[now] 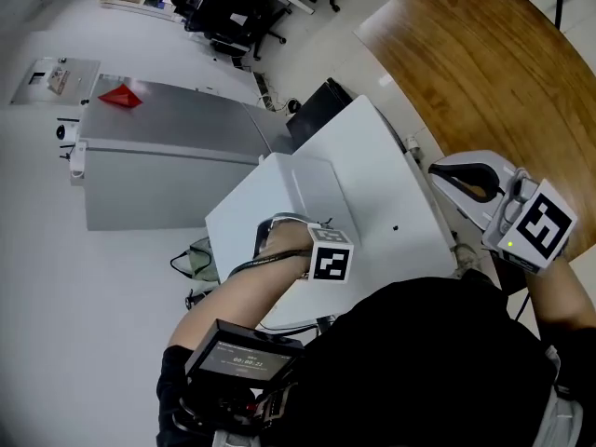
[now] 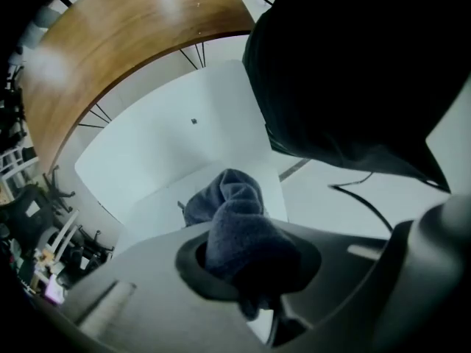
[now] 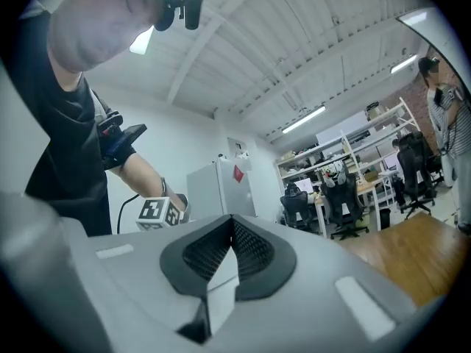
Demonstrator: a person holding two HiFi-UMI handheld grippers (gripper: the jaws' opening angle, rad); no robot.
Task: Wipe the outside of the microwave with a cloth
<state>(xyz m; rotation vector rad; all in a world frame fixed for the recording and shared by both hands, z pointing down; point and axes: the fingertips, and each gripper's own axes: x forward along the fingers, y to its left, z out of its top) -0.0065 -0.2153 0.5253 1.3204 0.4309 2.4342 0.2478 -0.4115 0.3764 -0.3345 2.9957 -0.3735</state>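
Dark blue-grey cloth [image 2: 237, 219] is bunched and clamped between the jaws of the left gripper [image 2: 246, 271], with a loose fold spilling out ahead of the jaw tips. That fold rests on the white microwave [image 1: 368, 170], whose flat top spreads out beyond the tool in the left gripper view, with a tiny dark speck on it farther ahead. From the head view the left gripper sits at the near left edge of the microwave, its marker cube [image 1: 331, 255] just behind the jaws and the person's bare forearm [image 1: 237, 291] running back from it. Past the microwave, ahead of the left jaws, a curved wooden table [image 2: 125, 39] fills the background. The right gripper [image 3: 229, 259] has its jaws pressed together with nothing between them. It is held off the right side of the microwave, not touching it, and is tipped upward, so its own view looks at a white ceiling with strip lights, shelving and office chairs [image 3: 342, 204]. A tall grey cabinet [image 3: 219, 190] stands ahead of those closed jaws, and in the head view a small red object [image 1: 119, 96] lies on top of it.
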